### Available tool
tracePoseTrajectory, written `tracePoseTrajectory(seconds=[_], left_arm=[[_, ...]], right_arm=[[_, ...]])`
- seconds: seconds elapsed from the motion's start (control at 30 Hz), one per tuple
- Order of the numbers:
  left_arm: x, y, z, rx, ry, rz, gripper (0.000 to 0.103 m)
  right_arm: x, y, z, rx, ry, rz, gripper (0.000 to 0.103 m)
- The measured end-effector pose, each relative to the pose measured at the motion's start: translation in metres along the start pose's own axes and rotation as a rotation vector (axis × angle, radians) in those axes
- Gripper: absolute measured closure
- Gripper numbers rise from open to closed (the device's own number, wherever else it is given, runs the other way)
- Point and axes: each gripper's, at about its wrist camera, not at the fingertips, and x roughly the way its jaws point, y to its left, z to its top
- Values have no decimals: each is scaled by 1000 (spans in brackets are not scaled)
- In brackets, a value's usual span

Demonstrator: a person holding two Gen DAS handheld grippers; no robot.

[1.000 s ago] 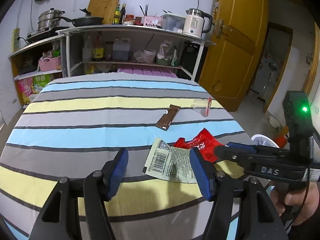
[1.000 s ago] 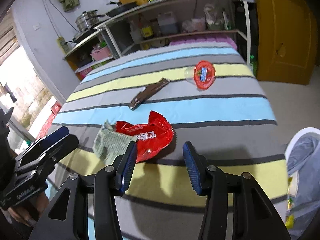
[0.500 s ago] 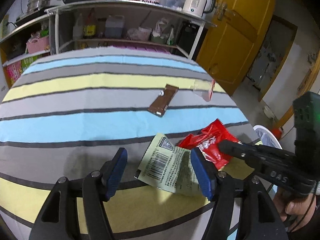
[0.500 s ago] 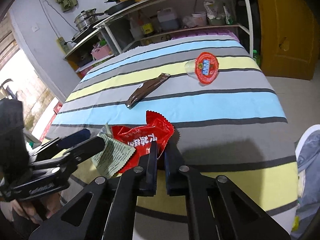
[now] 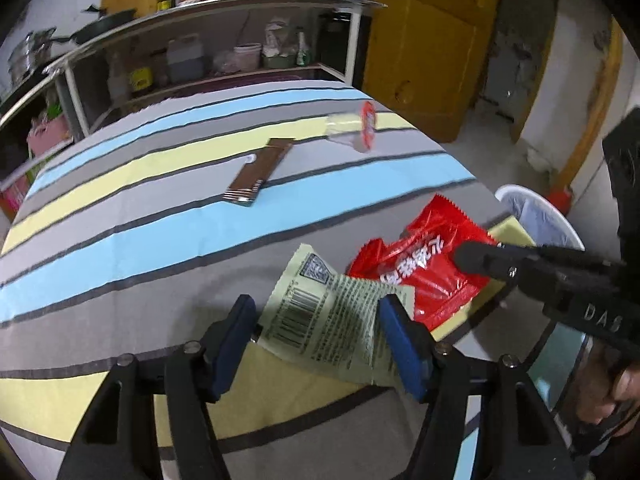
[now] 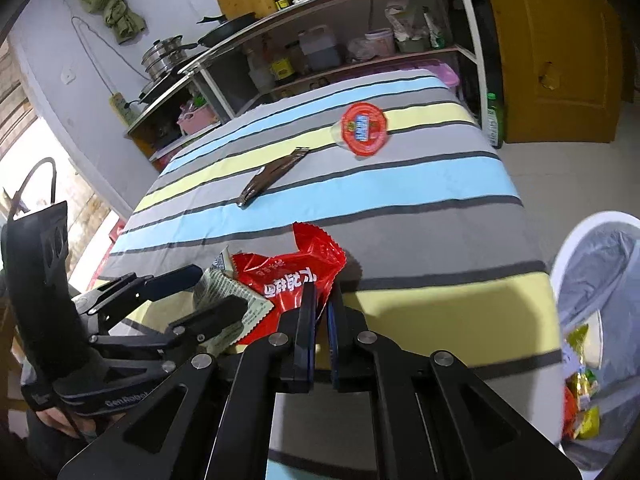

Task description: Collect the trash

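On the striped tablecloth point(image 5: 160, 216) near the front right corner lie a red snack wrapper point(image 5: 424, 256) point(image 6: 288, 272) and a pale green wrapper with a barcode point(image 5: 332, 316) point(image 6: 218, 284), overlapping. My right gripper point(image 6: 320, 300) point(image 5: 476, 258) is shut on the near edge of the red wrapper. My left gripper point(image 5: 318, 320) point(image 6: 204, 294) straddles the green wrapper, which lies between its blue pads; its jaws are closing but still stand wide. Farther back lie a brown bar wrapper point(image 5: 258, 172) point(image 6: 274, 174) and a tipped clear cup with a red lid point(image 5: 356, 130) point(image 6: 364, 128).
A white bin point(image 6: 600, 280) point(image 5: 536, 220) with a grey liner and some wrappers inside stands on the floor off the table's right edge. Metal shelves point(image 6: 360, 60) with bottles and pots run behind the table. A yellow door point(image 5: 432, 48) is at the back right.
The right gripper's jaws have gone from open to shut on the red wrapper. The left gripper has moved forward and down over the green wrapper, rolling a little.
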Motion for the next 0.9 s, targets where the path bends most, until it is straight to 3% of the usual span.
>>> tracePoseTrajectory(seconds=[0.17,0.27,0.47,0.9], left_arm=[[-7,-8,-5,16,-9,-12,72],[-13,-9,-8,-2,-20,-28,80],[-32,-10,-15,-58,-82,-54,92],[-61,-36,-13,-48,-175,-120,94]], right_arm=[[-9,-8,-7,15,-5,-6,98],[-15,-11,-10,22,-12,-11,98],[-37,-21,-15,37,-49,-30,99],[-81,-31,-26,53,-124,-60,101]])
